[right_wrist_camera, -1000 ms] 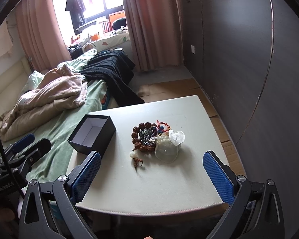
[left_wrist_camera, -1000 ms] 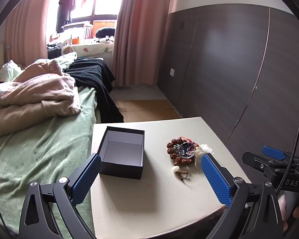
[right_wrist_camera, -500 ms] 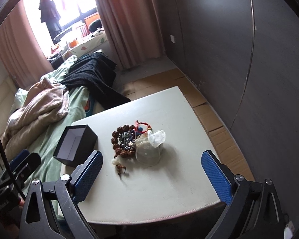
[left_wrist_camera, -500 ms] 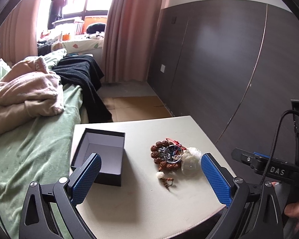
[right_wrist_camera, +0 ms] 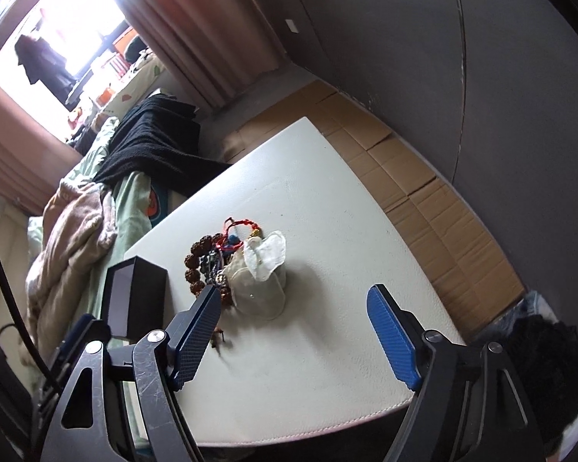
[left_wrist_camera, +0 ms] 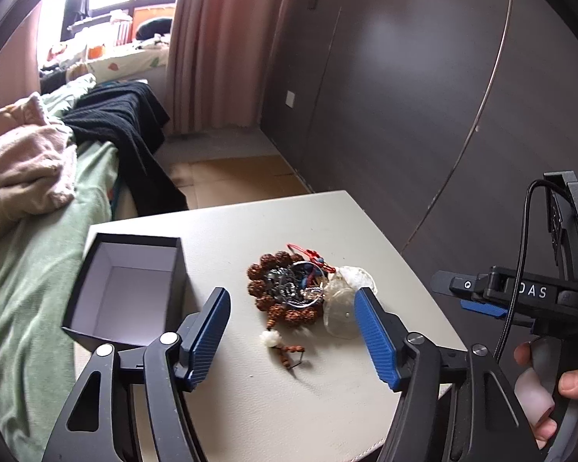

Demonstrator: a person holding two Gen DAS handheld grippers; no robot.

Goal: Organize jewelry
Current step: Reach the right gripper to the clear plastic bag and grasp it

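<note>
Flanking the jewelry pile (left_wrist_camera: 289,288), an open black box (left_wrist_camera: 125,288) and sheer pouch (right_wrist_camera: 260,281); both grippers' jaws wide, empty.

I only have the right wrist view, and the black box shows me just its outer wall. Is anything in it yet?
Observer: No. The left wrist view looks down into the black box: it is open, with a pale lining and nothing inside.
Operator: And the left gripper, open or shut?
Observer: The left gripper is open and holds nothing. In its own view its fingers frame the jewelry pile.
Operator: My near finger hides the pile's front edge. Anything there?
Observer: A white bead with a short beaded tassel lies on the table, just in front of the pile.
</note>
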